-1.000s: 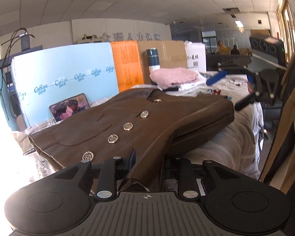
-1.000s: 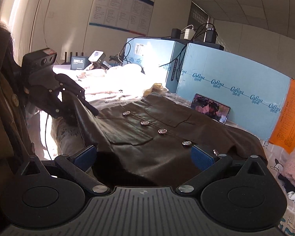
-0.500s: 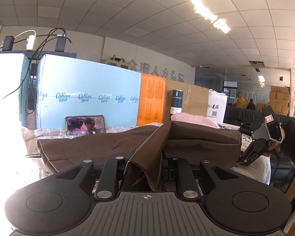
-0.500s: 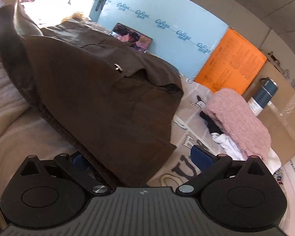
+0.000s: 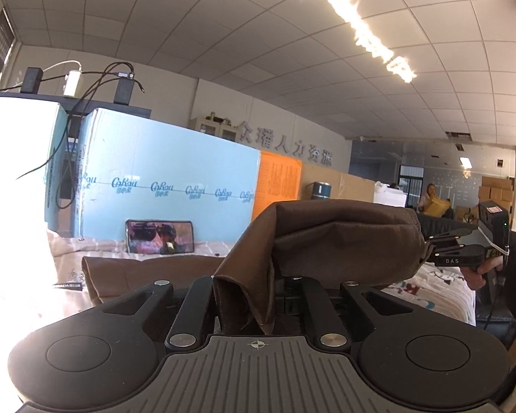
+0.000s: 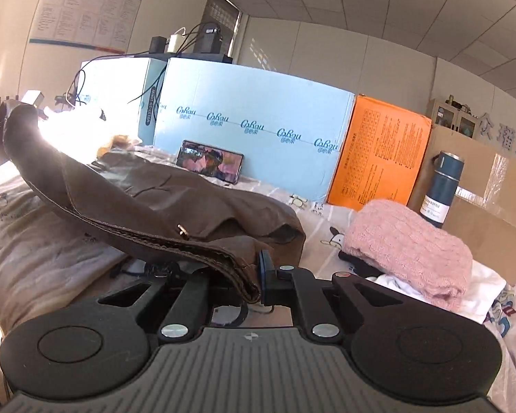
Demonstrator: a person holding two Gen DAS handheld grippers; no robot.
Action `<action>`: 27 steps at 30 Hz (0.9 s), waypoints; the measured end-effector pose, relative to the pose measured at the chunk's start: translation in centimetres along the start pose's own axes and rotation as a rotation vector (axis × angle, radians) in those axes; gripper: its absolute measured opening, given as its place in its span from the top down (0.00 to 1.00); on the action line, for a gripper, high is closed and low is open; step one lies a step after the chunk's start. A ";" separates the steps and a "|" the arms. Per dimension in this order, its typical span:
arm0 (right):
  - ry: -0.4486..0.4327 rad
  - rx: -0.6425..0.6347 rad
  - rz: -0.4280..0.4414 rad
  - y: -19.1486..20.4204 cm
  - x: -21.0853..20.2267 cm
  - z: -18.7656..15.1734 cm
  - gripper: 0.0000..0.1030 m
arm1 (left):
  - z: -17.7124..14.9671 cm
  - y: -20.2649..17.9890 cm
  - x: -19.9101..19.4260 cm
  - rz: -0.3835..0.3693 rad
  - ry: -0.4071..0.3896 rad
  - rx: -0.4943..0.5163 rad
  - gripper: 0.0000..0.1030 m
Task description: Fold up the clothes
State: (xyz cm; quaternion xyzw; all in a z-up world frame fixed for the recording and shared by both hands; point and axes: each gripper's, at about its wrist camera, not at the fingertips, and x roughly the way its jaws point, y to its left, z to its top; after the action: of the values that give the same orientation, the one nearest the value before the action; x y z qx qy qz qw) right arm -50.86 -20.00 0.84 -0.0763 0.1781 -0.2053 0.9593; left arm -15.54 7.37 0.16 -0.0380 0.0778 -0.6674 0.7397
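A brown buttoned jacket (image 5: 340,237) is lifted off the bed by its near hem, stretched between both grippers; its far part lies on the bedsheet (image 6: 175,186). My left gripper (image 5: 247,296) is shut on one hem corner, the cloth bunched between its fingers. My right gripper (image 6: 247,275) is shut on the other stitched hem corner (image 6: 237,272). The right gripper also shows in the left wrist view (image 5: 464,251), clamping the jacket's far end. The left gripper is hidden behind the cloth in the right wrist view.
A blue foam board (image 6: 251,127) and an orange box (image 6: 378,155) stand at the back, with a phone (image 6: 210,165) leaning on the board. A pink knit (image 6: 406,244) lies folded at right over white cloth, beside a blue bottle (image 6: 442,189) and cardboard (image 6: 492,213).
Both grippers lifted the jacket's hem off the bed. The right gripper closed on the hem corner; it was open earlier. The left wrist view tilted upward.
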 end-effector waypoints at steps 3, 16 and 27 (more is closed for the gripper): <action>-0.067 0.018 0.017 -1.3 1.8 2.0 0.93 | 1.3 2.2 2.0 0.043 -0.026 -0.082 0.90; -0.053 0.484 0.123 -8.7 18.0 3.5 0.93 | 2.5 14.2 13.7 0.219 0.207 -0.337 0.90; 0.062 0.659 0.012 -9.4 21.2 0.6 0.71 | -1.1 21.2 14.7 0.211 0.271 -0.738 0.36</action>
State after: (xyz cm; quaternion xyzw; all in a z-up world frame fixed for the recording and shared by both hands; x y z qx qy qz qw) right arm -35.99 -37.45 -3.12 0.2457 0.1318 -0.2486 0.9276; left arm 6.52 -4.89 -5.21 -0.2044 0.4122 -0.5142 0.7238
